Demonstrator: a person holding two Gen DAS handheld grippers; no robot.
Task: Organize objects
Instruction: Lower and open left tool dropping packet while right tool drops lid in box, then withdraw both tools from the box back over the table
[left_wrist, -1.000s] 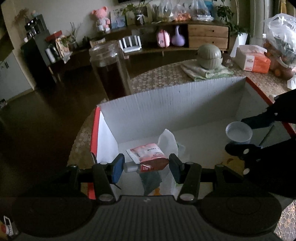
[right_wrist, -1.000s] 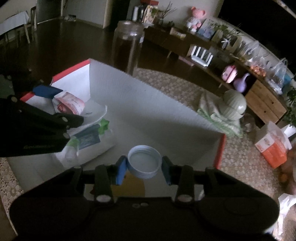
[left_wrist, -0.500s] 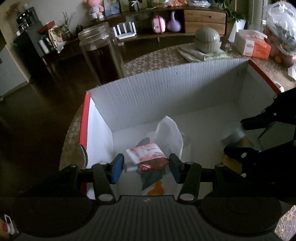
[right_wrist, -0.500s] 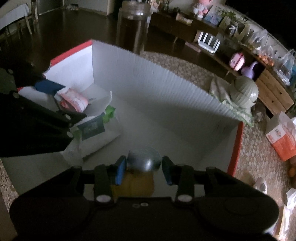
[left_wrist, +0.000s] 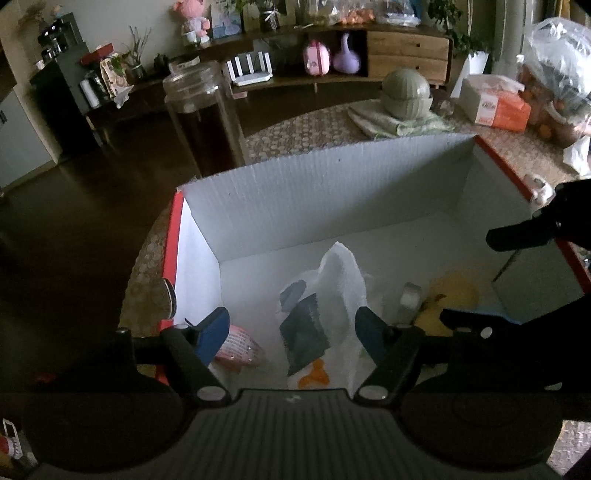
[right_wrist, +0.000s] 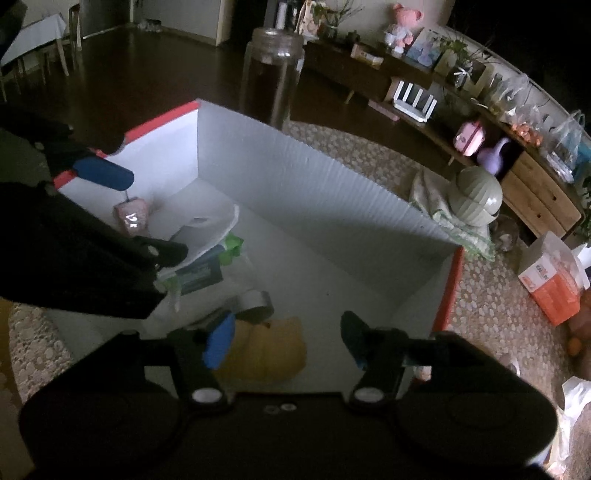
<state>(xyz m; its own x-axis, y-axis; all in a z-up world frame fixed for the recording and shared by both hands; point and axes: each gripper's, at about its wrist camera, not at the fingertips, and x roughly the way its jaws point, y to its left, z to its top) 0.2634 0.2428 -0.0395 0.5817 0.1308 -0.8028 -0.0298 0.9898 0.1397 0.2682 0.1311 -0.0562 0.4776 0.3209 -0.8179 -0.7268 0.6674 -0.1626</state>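
Observation:
A white corrugated box with red edges sits on the table. My left gripper is open and empty above its left side. A pink pouch lies on the box floor by the left finger. My right gripper is open and empty above the right side. A small white jar lies on its side next to a yellow object. A white plastic bag with packets lies in the middle.
A tall glass jar stands behind the box. A green ribbed pot on a cloth and an orange tissue box are on the patterned table. A bag of fruit is far right.
Both grippers have opened. The pink pouch has dropped from the left gripper to the box floor. The white jar has left the right gripper and lies by the yellow object.

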